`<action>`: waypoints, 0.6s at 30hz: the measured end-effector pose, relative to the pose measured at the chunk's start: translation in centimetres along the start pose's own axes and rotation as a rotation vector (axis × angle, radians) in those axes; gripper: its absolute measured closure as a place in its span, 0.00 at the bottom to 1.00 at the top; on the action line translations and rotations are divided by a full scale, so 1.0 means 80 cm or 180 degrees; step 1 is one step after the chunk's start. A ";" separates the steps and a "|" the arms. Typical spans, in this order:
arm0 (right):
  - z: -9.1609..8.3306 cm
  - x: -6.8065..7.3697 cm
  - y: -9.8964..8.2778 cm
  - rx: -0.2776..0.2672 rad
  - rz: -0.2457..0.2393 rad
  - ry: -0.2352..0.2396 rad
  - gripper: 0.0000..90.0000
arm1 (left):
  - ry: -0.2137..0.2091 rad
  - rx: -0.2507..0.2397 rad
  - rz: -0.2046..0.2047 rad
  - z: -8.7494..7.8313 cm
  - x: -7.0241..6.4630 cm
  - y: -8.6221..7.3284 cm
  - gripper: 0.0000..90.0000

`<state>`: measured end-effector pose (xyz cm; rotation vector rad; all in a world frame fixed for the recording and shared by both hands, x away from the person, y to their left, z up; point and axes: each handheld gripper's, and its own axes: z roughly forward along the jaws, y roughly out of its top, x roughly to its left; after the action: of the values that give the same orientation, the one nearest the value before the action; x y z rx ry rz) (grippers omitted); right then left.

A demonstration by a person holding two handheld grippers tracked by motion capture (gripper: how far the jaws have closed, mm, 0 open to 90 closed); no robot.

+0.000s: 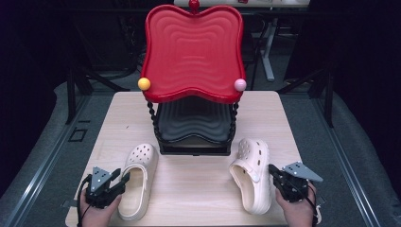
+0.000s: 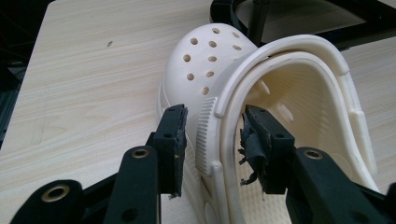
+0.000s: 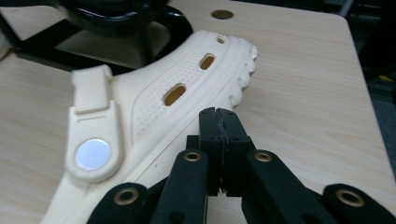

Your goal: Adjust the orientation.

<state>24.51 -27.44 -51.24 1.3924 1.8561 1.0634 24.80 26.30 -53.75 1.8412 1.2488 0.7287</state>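
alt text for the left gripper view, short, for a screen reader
The left gripper straddles the side wall of a cream clog, one black jaw outside the shoe and one inside its opening, with gaps showing at both pads. The clog lies on a light wooden table, its perforated toe pointing away toward the black base of a rack.

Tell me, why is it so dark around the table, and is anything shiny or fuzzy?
High view: light falls on the table and red tray, the room around stays black. Right gripper view: the shoe has a bright glare on its round strap button, and the near strap looks slightly soft. Left gripper view: the other shoe is sharp, evenly lit.
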 end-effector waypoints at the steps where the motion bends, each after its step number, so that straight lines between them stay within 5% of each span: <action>1: 0.001 -0.006 -0.002 0.0037 0.0050 -0.0047 0.99 | -0.0005 -0.0010 -0.0001 0.000 0.000 0.000 0.66; 8: 0.011 -0.043 -0.017 0.0272 0.0455 -0.0114 1.00 | -0.0021 -0.0023 -0.0006 0.002 0.001 0.000 0.66; 14: 0.030 -0.065 -0.032 0.0529 0.0575 -0.0149 0.99 | -0.0044 -0.0041 0.0000 0.001 0.000 0.000 0.66; 18: 0.025 -0.069 -0.029 0.0459 0.0565 -0.0245 0.93 | -0.0047 -0.0056 0.0003 -0.001 0.000 0.000 0.66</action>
<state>26.59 -32.50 -54.36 1.6843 1.8100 0.9606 24.75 26.29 -53.74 1.8301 1.2284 0.7231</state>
